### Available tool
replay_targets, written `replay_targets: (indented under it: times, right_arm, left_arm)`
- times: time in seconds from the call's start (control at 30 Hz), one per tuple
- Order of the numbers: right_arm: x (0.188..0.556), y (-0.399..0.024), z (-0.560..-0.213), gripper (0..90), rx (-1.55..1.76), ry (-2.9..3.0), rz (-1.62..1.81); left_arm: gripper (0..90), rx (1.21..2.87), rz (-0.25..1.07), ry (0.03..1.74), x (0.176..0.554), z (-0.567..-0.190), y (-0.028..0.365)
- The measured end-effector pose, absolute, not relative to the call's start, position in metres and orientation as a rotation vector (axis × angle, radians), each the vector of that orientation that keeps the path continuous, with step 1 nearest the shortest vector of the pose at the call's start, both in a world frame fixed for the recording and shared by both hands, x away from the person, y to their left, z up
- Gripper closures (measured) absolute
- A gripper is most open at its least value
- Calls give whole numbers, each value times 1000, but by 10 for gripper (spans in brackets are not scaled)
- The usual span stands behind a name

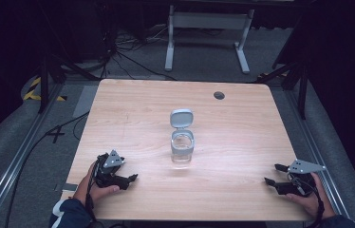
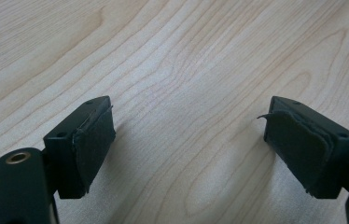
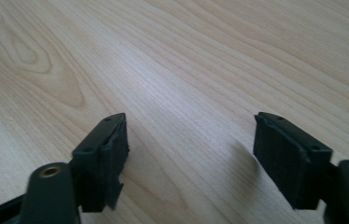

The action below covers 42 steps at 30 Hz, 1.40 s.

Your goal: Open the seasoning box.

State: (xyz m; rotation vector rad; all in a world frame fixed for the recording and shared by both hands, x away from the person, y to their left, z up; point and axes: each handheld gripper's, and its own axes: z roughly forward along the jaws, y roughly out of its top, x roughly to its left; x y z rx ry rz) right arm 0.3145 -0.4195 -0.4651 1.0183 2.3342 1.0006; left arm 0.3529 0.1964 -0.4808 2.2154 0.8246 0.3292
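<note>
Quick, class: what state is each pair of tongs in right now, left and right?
Left tongs: open, holding nothing, over bare table.
Right tongs: open, holding nothing, also over bare wood.

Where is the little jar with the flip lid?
In the high view, the jar stands mid-table, lid open, between the left tongs and right tongs, well apart from both.

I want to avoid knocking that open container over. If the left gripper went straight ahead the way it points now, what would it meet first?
Probably nothing: the left gripper, jaws open, points right along the near part of the table, passing in front of the clear container. Its own view shows bare wood ahead. Depth is uncertain.
</note>
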Motion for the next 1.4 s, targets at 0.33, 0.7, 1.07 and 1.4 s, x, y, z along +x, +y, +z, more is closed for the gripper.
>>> replay_targets:
  times: [0.33, 0.7, 1.07, 1.4]
  right_arm:
    - [317, -422, -467, 235, 1058, 2344, 1027]
    - [317, -422, -467, 237, 1057, 2346, 1029]
    - [317, -422, -467, 232, 1049, 2355, 1033]
    - [318, -422, -467, 228, 1036, 2363, 1038]
  left_arm:
    - [163, 2213, 328, 831, 352, -481, 196]
    - [156, 2214, 328, 836, 353, -481, 197]
    - [152, 2213, 331, 835, 354, -481, 197]
    - [151, 2223, 337, 828, 356, -480, 197]
